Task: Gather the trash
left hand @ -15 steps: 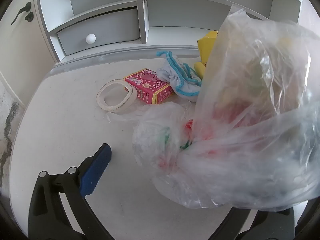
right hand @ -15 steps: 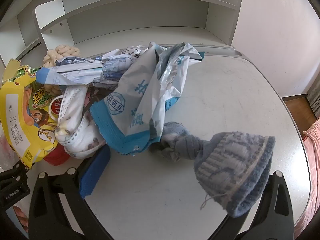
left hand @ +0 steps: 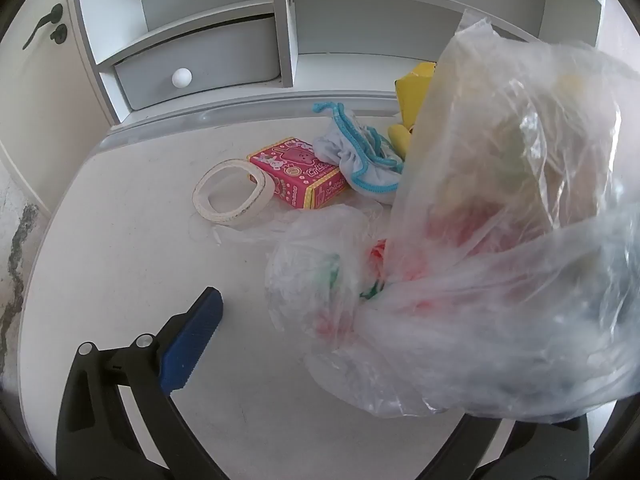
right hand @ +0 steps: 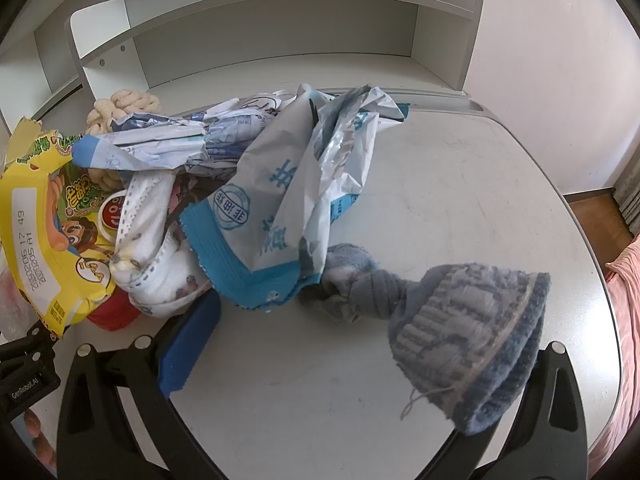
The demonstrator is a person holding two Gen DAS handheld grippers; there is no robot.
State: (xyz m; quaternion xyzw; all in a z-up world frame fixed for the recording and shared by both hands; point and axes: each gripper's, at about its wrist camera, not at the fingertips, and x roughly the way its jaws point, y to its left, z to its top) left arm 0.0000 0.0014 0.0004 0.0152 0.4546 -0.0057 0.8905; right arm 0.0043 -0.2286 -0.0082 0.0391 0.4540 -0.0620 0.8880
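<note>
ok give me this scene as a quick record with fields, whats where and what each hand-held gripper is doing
surface: white desk with shelf unit behind
left hand-held gripper: jaws apart, clear plastic bag draped over one finger
right hand-held gripper: jaws apart, blue knit sock draped over one finger
trash pile: blue-white wrapper, yellow snack bag
left side: tape roll, pink box

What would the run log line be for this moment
left gripper: open, clear plastic bag draped over right finger | right gripper: open, knit sock on right finger | wrappers: on desk
</note>
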